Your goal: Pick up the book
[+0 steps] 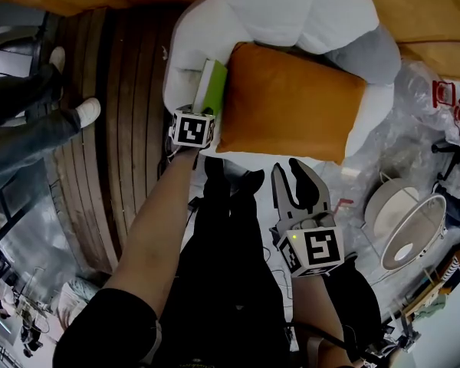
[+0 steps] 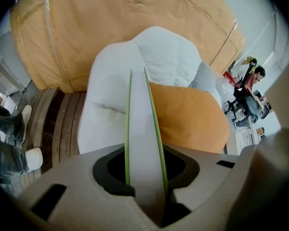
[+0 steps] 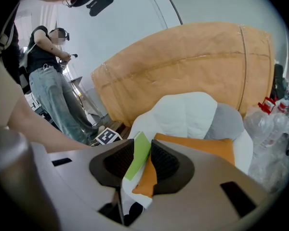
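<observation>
Green-edged, flat book [image 2: 143, 119] clenched in left tongs [image 2: 147, 177] (right tongs [image 3: 142, 165] released).

Head view: lower end of green book [image 1: 212, 83] and tips of left tongs [image 2: 145, 177] behind the marker cube [image 1: 193, 129].

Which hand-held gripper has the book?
The left hand-held gripper, clamped on the green-edged book standing by the orange cushion; the right hand-held gripper holds nothing.

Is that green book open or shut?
Shut: the book shows both green covers close around its pages, pinched by the left gripper.
</observation>
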Motion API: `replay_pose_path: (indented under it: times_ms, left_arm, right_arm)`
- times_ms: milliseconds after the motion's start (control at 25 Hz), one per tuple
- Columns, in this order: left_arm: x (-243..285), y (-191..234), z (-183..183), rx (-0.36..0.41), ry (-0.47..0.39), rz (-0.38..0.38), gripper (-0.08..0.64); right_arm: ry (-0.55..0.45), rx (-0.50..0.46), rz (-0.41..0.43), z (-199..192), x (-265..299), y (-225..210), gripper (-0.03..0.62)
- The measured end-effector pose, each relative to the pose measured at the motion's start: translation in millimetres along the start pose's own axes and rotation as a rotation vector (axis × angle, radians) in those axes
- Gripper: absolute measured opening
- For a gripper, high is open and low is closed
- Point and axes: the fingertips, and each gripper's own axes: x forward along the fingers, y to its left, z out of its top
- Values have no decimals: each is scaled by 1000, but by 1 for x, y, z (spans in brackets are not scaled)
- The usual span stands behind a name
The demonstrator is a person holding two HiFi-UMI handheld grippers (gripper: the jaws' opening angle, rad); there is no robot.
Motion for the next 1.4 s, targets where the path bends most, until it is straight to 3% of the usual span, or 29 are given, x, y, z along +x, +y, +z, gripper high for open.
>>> replay_pose_path:
  times_ms: [400,640,1000,1400]
  left_arm:
    - [-44,-10,25,17,-81,30,137]
    - [-98,-35,64,67,-189,19,134]
    - [-234,-77,124,124,-402,22,133]
    - [-441,-142,174,191,-789,15,133]
  right_arm:
    - [-72,-13,-28,22,-26,6,106]
    - [-155,-26,-34,58,-60,15,106]
    - [-296,-87,-18,131,-130,36,106]
    - [-555,-204,-8,233,-235,72,106]
